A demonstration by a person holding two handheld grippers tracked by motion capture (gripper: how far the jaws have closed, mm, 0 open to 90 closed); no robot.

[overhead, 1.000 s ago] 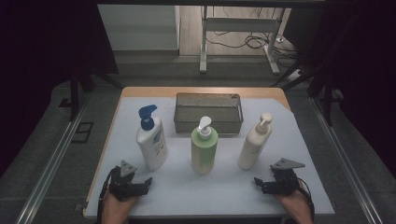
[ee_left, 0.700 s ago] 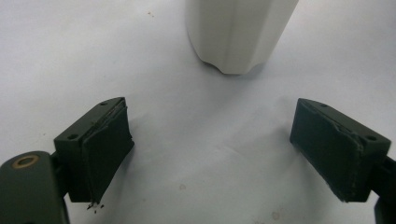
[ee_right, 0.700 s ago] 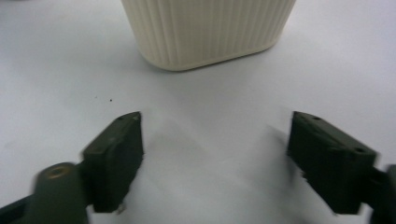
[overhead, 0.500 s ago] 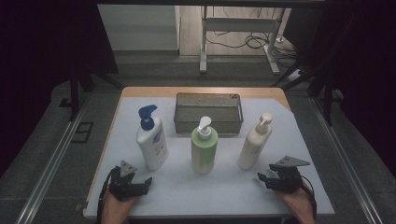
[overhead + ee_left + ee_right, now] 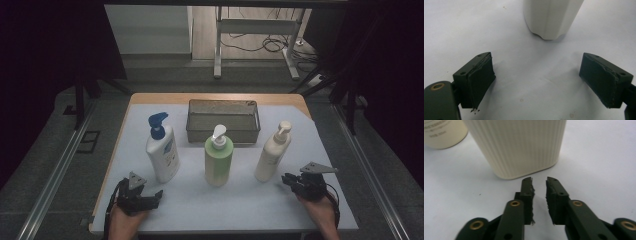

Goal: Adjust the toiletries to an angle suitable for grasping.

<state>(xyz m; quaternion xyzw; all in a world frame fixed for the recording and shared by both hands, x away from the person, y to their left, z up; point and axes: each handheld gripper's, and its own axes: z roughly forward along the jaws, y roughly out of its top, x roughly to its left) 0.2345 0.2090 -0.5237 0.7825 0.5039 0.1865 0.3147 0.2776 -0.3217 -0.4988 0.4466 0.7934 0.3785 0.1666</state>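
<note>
Your right gripper [image 5: 539, 181] has just been closing its jaws, now nearly clenched with nothing between them, just short of the ribbed cream pump bottle [image 5: 519, 147] at its 12 o'clock on the white bench [image 5: 250, 210]. Your left gripper [image 5: 536, 75] rests released, the white blue-pump bottle [image 5: 551, 17] at 12 o'clock.

Three pump bottles stand on one bench [image 5: 320, 200]: one white bottle with a blue pump [image 5: 162, 150], one green bottle with a white pump [image 5: 218, 157], one cream bottle [image 5: 272, 152]. One metal mesh basket [image 5: 223, 120]. Two hand-held grippers: the left hand-held gripper [image 5: 150, 200] and the right hand-held gripper [image 5: 290, 181].
</note>
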